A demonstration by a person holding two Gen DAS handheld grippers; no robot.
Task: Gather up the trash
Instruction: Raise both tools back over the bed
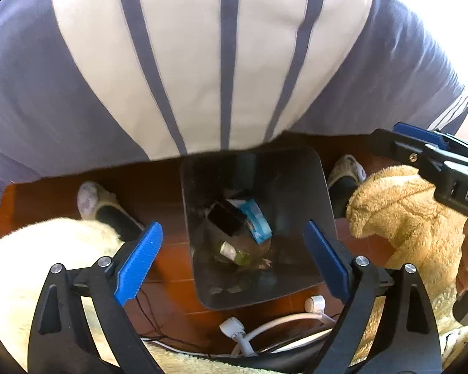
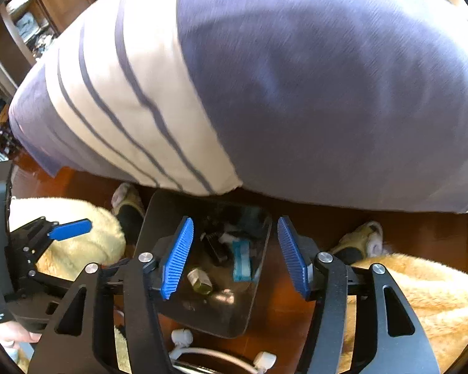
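Both grippers hang over the dark trash bin (image 1: pixel 259 227) on the reddish wood floor (image 1: pixel 171 249), between the person's slippered feet. Left gripper (image 1: pixel 232 260): jaws spread wide, nothing in them. Right gripper (image 2: pixel 234 257): also wide open and empty.

Trash sits in the bin bottom: a blue packet (image 1: pixel 255 221), a black box (image 1: pixel 226 219), and a small greenish crumpled piece (image 2: pixel 199 280).

This looks like the drop-off step, done or nearly so. The next move would call for lifting clear of the bin rim and finding more trash.

White charger cables (image 1: pixel 265 327) lie by the bin's near edge; a tan plush (image 1: pixel 405 218) is beside it. The only writing is "DA" on the right gripper body, cut off.
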